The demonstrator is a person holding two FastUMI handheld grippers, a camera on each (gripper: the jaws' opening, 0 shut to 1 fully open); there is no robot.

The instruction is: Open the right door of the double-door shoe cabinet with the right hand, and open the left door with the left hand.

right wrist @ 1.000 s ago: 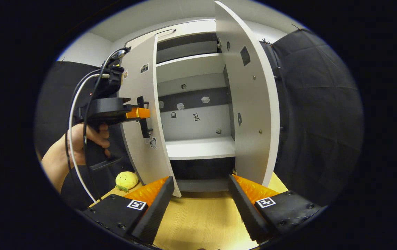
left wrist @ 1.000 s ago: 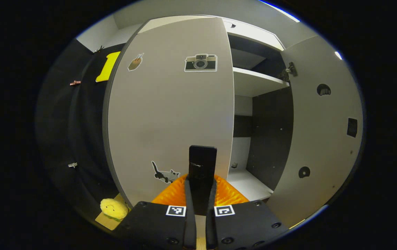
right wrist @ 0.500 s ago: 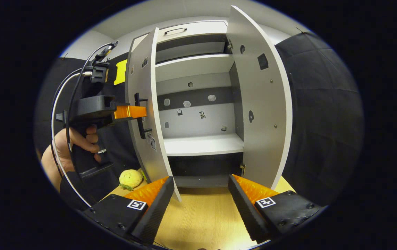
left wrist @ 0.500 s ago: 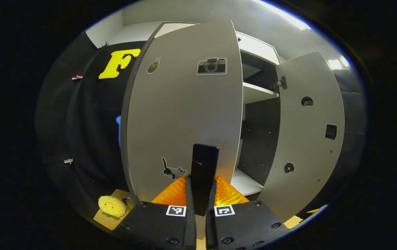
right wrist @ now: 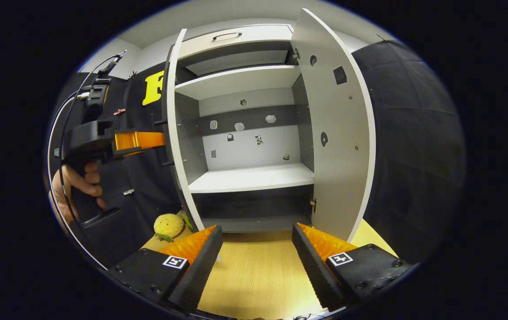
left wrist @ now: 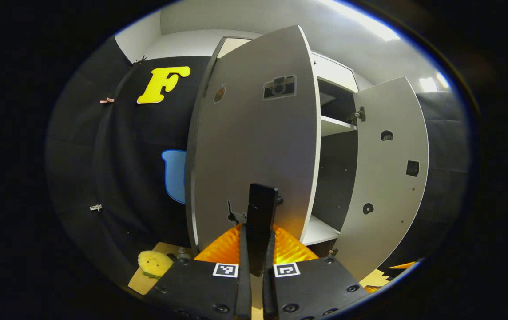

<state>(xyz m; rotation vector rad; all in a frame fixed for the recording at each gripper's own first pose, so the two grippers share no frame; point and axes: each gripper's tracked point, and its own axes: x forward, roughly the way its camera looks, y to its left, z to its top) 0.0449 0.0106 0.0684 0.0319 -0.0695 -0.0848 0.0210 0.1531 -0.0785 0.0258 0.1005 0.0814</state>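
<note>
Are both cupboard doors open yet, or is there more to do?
Nearly done. The right door stands wide open, and the right gripper is open and off it. The left gripper is shut on the left door's handle, with the left door swung out edge-on, so the shelves show. What's left: letting go.

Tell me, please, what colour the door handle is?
Black; the handle shows best in the left gripper view, on the grey left door.
</note>
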